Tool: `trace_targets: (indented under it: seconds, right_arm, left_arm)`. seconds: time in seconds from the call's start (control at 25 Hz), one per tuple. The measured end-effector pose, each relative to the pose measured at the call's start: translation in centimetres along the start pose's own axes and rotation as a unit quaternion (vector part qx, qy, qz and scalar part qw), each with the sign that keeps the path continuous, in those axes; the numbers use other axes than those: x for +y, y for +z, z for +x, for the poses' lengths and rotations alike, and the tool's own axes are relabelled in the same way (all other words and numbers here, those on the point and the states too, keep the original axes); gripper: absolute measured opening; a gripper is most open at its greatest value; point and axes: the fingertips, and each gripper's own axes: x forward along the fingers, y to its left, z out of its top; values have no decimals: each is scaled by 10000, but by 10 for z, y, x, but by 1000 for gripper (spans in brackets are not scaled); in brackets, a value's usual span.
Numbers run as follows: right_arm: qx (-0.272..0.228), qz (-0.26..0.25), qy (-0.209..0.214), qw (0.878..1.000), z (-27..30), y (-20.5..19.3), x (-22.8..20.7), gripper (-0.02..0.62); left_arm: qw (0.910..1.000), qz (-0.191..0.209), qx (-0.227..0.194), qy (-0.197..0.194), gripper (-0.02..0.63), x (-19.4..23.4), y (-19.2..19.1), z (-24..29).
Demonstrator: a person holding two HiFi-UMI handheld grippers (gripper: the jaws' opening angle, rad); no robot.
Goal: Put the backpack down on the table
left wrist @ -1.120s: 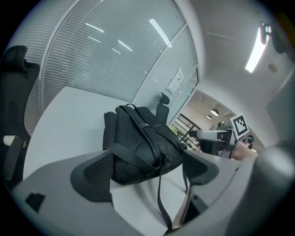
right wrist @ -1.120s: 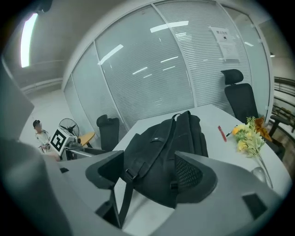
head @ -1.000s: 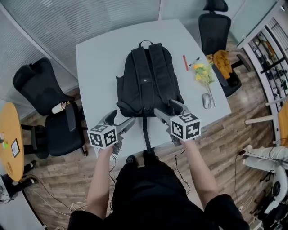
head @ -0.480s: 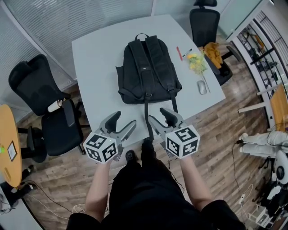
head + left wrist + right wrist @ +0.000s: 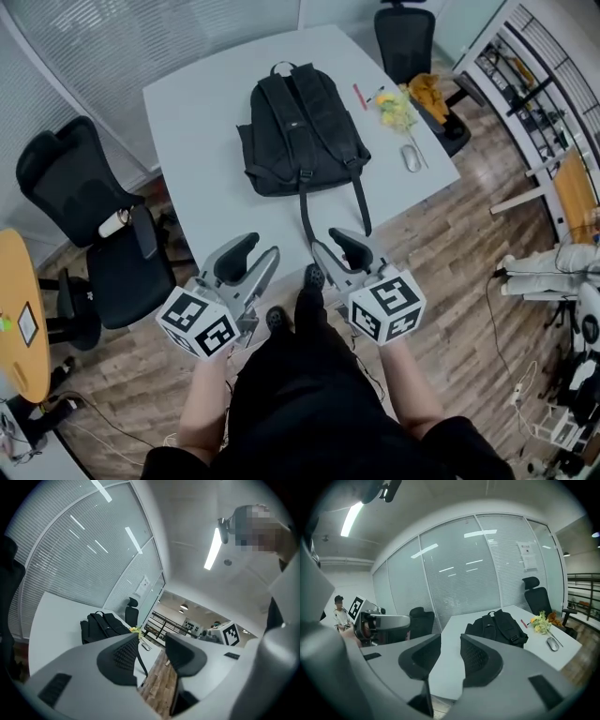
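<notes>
Backpack (image 5: 298,131) lies flat on the white table (image 5: 202,112), shoulder straps uppermost; left gripper (image 5: 264,249) and right gripper (image 5: 326,242) are held off the table's near edge, well clear of it; both are empty, jaws closing on nothing.

I am seeing bare table (image 5: 187,141) running down the left of the frame and below the backpack (image 5: 295,131), which is filling the centre. Its straps (image 5: 303,211) are trailing over the lower edge. Flowers (image 5: 396,111), a pen (image 5: 360,96) and a mouse (image 5: 410,159) are crowding the right corner. A black chair (image 5: 84,225) is standing close on the left.
</notes>
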Motion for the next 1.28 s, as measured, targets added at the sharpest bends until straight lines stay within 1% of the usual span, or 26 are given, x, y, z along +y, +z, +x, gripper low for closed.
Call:
trace_targets:
  seconds: [0.12, 0.2, 0.32, 0.4, 0.48, 0.64, 0.84, 1.08, 1.28]
  right_arm:
    - [-104, -28, -35, 9999, -10, 2, 12, 125]
    - [-139, -66, -46, 9999, -14, 3, 19, 111]
    - [-150, -99, -59, 9998, -19, 1, 29, 71]
    - [-169, -110, -51, 9998, -22, 1, 34, 60]
    - [-195, -120, -31, 9997, -23, 1, 38, 54]
    - [-239, -88, 15, 9997, -22, 0, 43, 49]
    - [-250, -109, 47, 9996, -25, 0, 46, 37]
    - [-209, -166, -5, 9996, -24, -2, 46, 17]
    - [-144, -120, -89, 9998, -26, -10, 44, 14]
  left_arm:
    - [9998, 166, 76, -11, 139, -6, -7, -9]
    - [9997, 206, 85, -42, 118, -10, -11, -13]
    - [9995, 304, 93, 44, 73, -11, -16, -21]
    - [9991, 405, 119, 84, 52, -13, -19, -23]
    - [9987, 469, 156, 82, 50, -13, -20, -23]
    - [9978, 589, 271, 155, 24, -12, -23, -23]
    - [9973, 650, 291, 189, 1, -14, -25, -24]
    - [9956, 816, 377, 254, -2, -14, -27, -24]
    - [9953, 812, 449, 276, -2, -13, -33, -25]
